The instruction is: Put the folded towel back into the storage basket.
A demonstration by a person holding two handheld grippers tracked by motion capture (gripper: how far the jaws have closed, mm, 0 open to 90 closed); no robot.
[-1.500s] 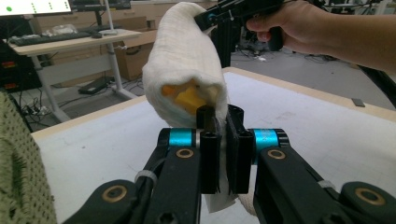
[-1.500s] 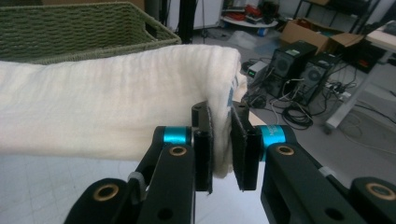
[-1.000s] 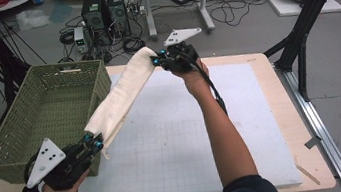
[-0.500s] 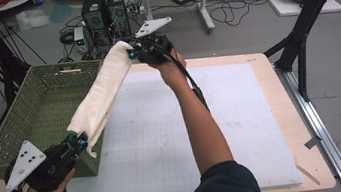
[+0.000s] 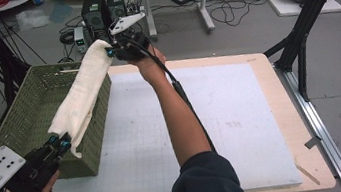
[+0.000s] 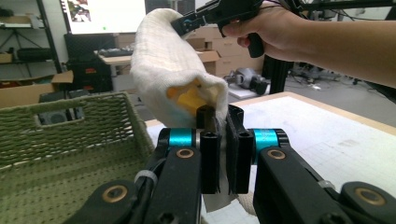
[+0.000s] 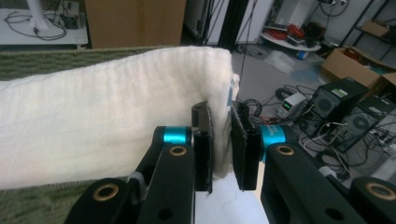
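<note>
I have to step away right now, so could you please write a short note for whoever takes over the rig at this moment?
Left gripper: shut on the near end of the cream towel, low by the basket's near corner.
Right gripper: shut on the towel's far end, held high past the basket's far corner.
Towel: stretched between both grippers, hanging along the right-hand wall of the green woven basket, sagging partly over its inside. Something yellow shows inside the fold in the left gripper view.
Done: towel picked up and brought to the basket.
Left, probably: lower it into the basket and open both sets of fingers.
</note>
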